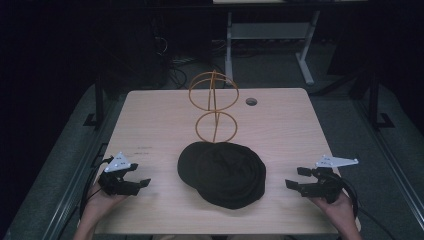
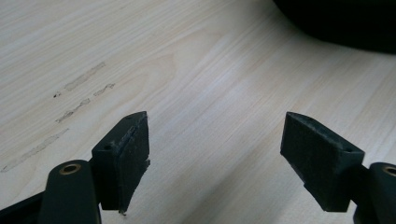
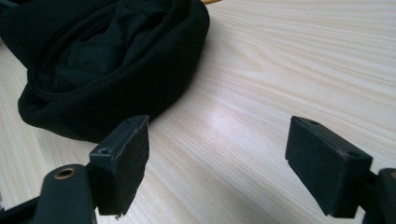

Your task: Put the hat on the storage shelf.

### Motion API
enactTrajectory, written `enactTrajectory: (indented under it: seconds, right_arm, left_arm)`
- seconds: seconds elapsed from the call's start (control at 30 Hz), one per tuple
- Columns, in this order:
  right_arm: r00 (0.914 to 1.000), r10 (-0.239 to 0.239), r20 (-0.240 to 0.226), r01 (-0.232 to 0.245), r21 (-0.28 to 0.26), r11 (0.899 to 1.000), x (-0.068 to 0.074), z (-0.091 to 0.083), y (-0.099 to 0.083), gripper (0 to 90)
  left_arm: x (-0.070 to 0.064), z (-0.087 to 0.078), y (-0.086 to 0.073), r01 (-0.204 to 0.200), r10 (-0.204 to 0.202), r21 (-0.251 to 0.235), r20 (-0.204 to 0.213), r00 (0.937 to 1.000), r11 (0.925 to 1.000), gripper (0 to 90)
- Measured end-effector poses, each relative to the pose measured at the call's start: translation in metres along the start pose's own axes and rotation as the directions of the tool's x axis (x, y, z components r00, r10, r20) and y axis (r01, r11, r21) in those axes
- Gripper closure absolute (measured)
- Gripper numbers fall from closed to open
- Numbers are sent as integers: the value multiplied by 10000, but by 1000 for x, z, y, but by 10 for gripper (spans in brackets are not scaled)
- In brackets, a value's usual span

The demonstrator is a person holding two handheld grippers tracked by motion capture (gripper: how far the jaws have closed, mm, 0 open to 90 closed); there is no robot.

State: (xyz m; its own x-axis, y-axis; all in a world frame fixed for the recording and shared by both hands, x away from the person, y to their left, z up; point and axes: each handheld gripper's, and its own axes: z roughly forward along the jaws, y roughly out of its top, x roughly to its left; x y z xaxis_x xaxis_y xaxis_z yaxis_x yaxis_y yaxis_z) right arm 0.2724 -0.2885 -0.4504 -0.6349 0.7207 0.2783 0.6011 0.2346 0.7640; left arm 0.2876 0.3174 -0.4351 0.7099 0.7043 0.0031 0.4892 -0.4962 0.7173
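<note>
A black cap (image 1: 222,172) lies crumpled in the middle of the wooden table (image 1: 150,115), toward the near side. Behind it stands an orange wire stand (image 1: 214,105) made of two hoops on a post. My left gripper (image 1: 139,176) rests at the table's near left, open, nothing between its jaws. My right gripper (image 1: 296,177) is at the near right, also open and empty, pointing at the cap. In the right gripper view the cap (image 3: 107,60) lies just beyond the left jaw, and the gripper (image 3: 217,158) is wide open. The left gripper (image 2: 215,154) faces bare wood, with the cap's edge (image 2: 341,21) at top right.
A round cable hole (image 1: 251,101) sits in the table's far right part. Faint scuff marks (image 2: 74,100) streak the wood ahead of the left gripper. A white desk frame (image 1: 270,35) and cables stand on the dark floor beyond the table.
</note>
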Motion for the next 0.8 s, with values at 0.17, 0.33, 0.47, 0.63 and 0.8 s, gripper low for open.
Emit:
enactTrajectory:
  seconds: [0.17,0.33,0.47,0.63,0.8]
  right_arm:
    - [10000,43,8,-43,-10,10000,3,2,2,209]
    - [9999,-165,-22,164,-139,9998,11,3,6,205]
    - [9996,-270,-33,270,-107,9996,13,4,7,202]
    - [9995,-320,-72,318,-162,9994,17,5,8,197]
    - [9994,-331,-107,329,-155,9993,17,7,8,194]
  left_arm:
    - [2,-5,-1,388,-380,-312,229,9990,9988,228]
    - [-1,-9,5,203,-197,-470,140,9997,9987,200]
    - [-4,-10,8,110,-97,-558,238,9997,9984,199]
    - [-7,-15,20,21,9,-745,408,9992,9972,201]
    - [-13,-17,33,-150,199,-855,568,9982,9962,201]
